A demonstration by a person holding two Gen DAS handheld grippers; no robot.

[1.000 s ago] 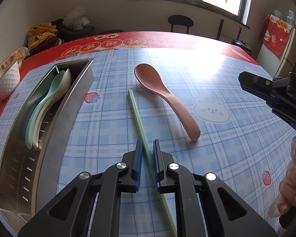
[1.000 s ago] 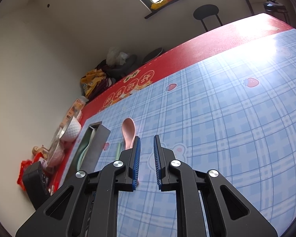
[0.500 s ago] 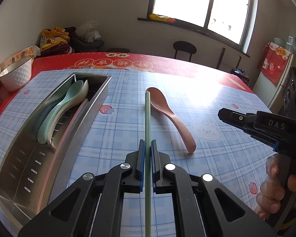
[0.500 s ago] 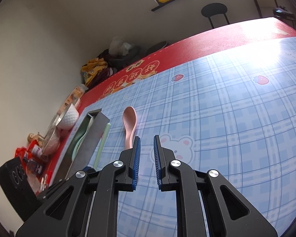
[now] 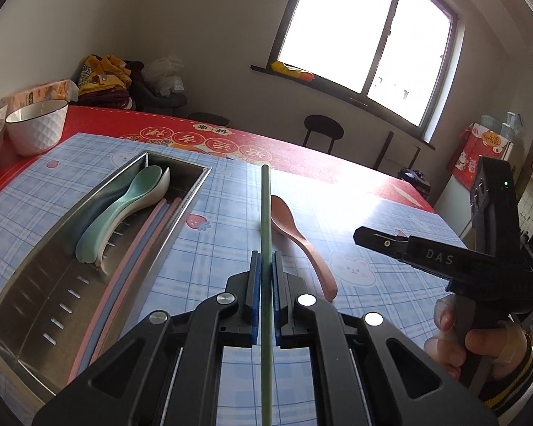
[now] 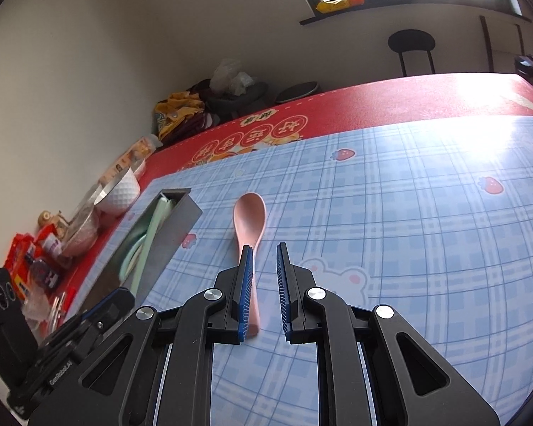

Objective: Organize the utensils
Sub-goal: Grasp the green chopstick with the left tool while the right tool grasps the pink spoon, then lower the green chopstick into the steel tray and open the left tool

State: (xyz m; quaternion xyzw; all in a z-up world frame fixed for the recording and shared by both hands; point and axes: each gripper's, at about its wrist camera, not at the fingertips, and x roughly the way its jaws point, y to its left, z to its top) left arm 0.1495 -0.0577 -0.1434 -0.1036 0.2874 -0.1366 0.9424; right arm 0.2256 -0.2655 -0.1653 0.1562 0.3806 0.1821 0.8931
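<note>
My left gripper (image 5: 263,259) is shut on a green chopstick (image 5: 265,206), which is held off the table and points away from me. A steel tray (image 5: 186,209) lies to its left and holds pale green and white spoons (image 5: 124,206) and pink and blue chopsticks (image 5: 149,234). A pink spoon (image 5: 295,234) lies on the blue checked cloth just right of the chopstick. My right gripper (image 6: 264,252) hovers over the spoon's handle (image 6: 249,216) with a narrow gap between its jaws and nothing in it. The handle runs under its left finger.
A white bowl (image 5: 37,126) and snack packets (image 6: 28,262) stand on the red table edge left of the tray. A person's hand (image 5: 479,340) holds the right gripper's grip at the right. A black stool (image 5: 323,131) stands beyond the table under the window.
My left gripper shut on the green chopstick, lifted it off the table and swung left, bringing the tray more into view. The right gripper moved in over the pink spoon's handle.
</note>
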